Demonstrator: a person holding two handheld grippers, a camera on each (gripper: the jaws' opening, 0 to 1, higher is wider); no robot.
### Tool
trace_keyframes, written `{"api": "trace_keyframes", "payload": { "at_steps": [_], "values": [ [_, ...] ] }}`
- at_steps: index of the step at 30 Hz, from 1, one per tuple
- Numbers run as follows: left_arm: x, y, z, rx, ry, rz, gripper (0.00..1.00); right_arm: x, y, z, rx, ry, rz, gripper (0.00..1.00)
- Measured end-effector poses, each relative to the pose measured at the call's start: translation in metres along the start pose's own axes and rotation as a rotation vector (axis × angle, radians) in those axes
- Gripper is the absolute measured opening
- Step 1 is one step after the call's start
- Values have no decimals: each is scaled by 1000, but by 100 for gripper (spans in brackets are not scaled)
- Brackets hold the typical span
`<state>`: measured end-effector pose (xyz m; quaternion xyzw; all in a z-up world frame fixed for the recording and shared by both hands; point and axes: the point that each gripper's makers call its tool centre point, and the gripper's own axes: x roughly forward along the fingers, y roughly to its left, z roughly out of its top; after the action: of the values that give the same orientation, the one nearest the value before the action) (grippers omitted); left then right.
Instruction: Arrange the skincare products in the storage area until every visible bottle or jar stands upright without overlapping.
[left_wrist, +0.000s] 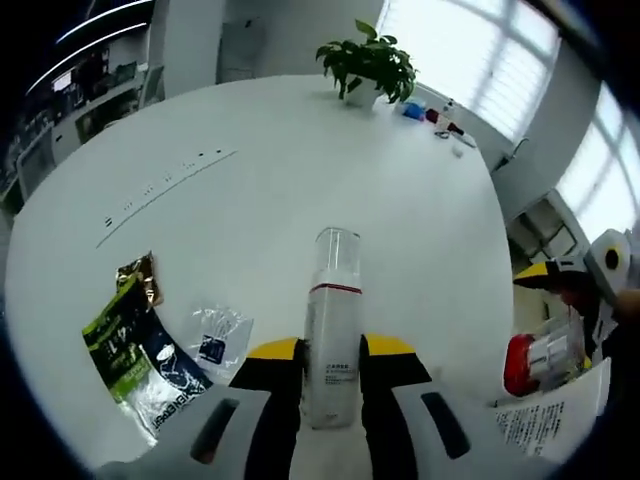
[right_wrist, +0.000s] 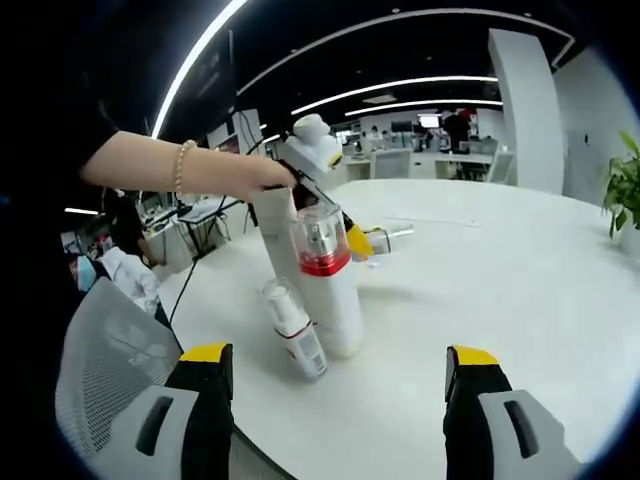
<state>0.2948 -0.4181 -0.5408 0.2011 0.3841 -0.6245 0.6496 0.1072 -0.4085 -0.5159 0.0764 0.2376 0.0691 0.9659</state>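
Left gripper view: the left tool (left_wrist: 332, 375) is clamped on a tall white pump bottle with a clear cap and a thin red band (left_wrist: 333, 330). The bottle stands upright between the yellow-tipped jaws, its base on the round white surface (left_wrist: 300, 180). To the left of the tool lie a green-and-white printed sachet pack (left_wrist: 135, 360) and a small clear plastic pouch (left_wrist: 217, 338), both flat on the surface. At the far edge stands a green potted plant (left_wrist: 368, 62). At the right edge, a red-capped clear container (left_wrist: 535, 362) sits near a printed paper sheet (left_wrist: 550, 420); its exact form is unclear in the distortion.

Right gripper view: the right tool (right_wrist: 338, 385) has its jaws wide apart and grips nothing. Beyond it, a white bottle with a red collar and clear cap (right_wrist: 328, 275) stands upright on the surface. A smaller white tube bottle (right_wrist: 293, 328) leans just beside it, apparently touching. A person's hand (right_wrist: 255, 178) holds the other tool behind these bottles.
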Motion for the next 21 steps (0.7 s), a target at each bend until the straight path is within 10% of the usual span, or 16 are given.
{"api": "trace_keyframes", "payload": {
  "at_steps": [21],
  "values": [
    [-65,25,12,-42,-169,140,21,-5,10,30,-38,-62,41,92]
  ]
}}
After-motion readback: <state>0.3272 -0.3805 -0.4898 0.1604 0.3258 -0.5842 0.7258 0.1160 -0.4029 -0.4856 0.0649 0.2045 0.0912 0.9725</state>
